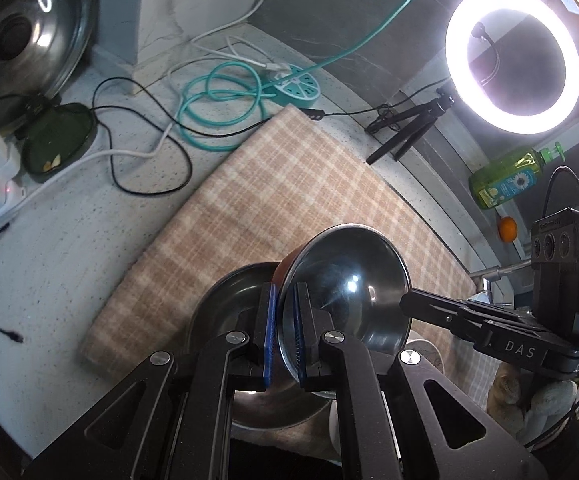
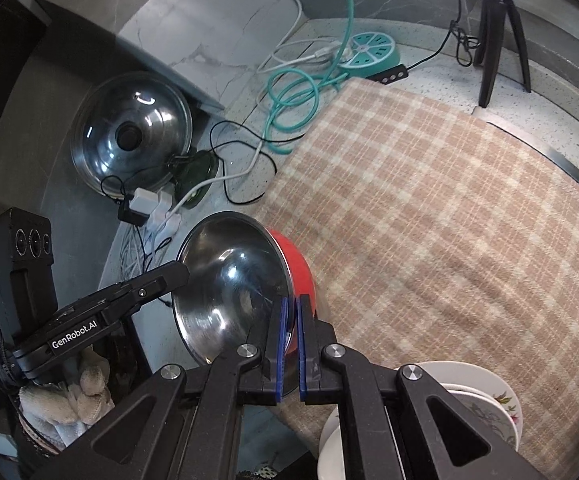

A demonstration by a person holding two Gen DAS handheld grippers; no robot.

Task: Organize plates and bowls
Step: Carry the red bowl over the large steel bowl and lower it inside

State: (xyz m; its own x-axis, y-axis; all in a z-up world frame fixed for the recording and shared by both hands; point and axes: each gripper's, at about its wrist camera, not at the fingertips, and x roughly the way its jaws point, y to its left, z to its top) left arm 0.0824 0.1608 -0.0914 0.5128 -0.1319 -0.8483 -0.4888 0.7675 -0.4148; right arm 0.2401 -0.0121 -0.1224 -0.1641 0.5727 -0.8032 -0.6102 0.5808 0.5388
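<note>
Bowl [image 1: 345, 288], steel inside and red outside, hangs tilted above the checked cloth [image 1: 281, 184] on the surface. The left hand-held gripper [image 1: 285, 332] pinches its rim at 6 o'clock, the right hand-held gripper [image 2: 291, 340] likewise. It looks light, stiff and slippery; the thin rim seems the best hold. Only the right view shows white plates [image 2: 485, 392] at 5 o'clock.

Right tool [image 2: 290, 322] clamped on red-sided steel bowl [image 2: 229, 288] rim — left tool [image 2: 177, 274] opp. side — over plaid cloth [image 2: 429, 220].

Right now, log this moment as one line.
left gripper: shut on red bowl rim | right gripper: shut on opposite rim | bowl: tilted over plaid cloth
</note>
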